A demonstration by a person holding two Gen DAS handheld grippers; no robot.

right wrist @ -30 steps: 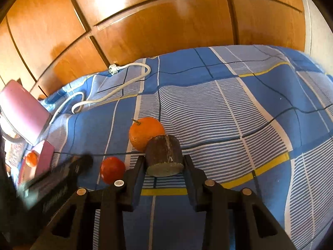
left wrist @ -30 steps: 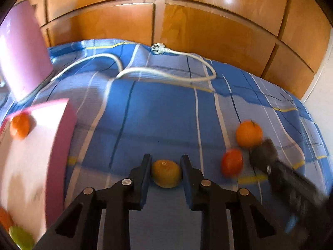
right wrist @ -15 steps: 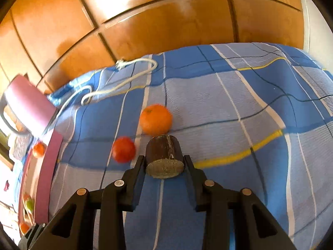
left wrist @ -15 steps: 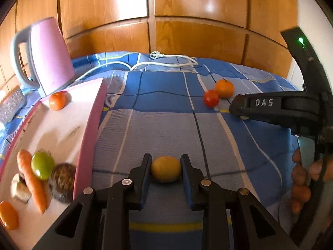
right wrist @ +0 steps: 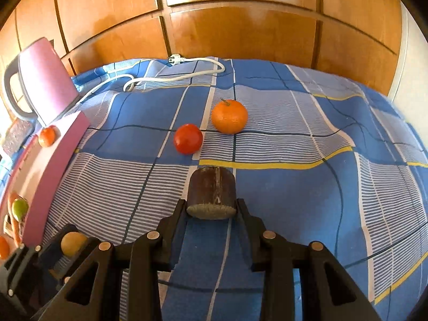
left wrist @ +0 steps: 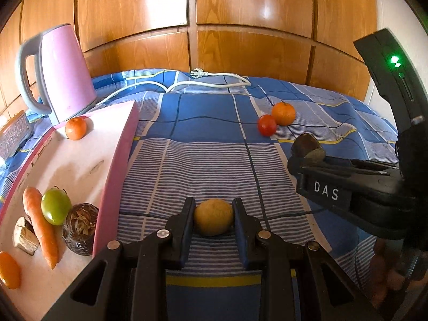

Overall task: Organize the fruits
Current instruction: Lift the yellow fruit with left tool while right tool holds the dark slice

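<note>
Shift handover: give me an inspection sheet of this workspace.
Surface: blue checked cloth.
Job's things: pink tray holds carrot, green fruit, small orange; tomato and orange lie on the cloth.
Clutter: pink kettle.
Grippers: left claw shut on yellow fruit; right claw shut on brown chunk.
Cables: white cord, unplugged.
Surroundings: wooden panels.

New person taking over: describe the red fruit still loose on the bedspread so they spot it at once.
Start at the blue checked bedspread, out in the open to the right of the pink tray. Two round fruits lie side by side there. The red fruit is the smaller, smooth, glossy one, left of the larger orange, which has a stem.
</note>
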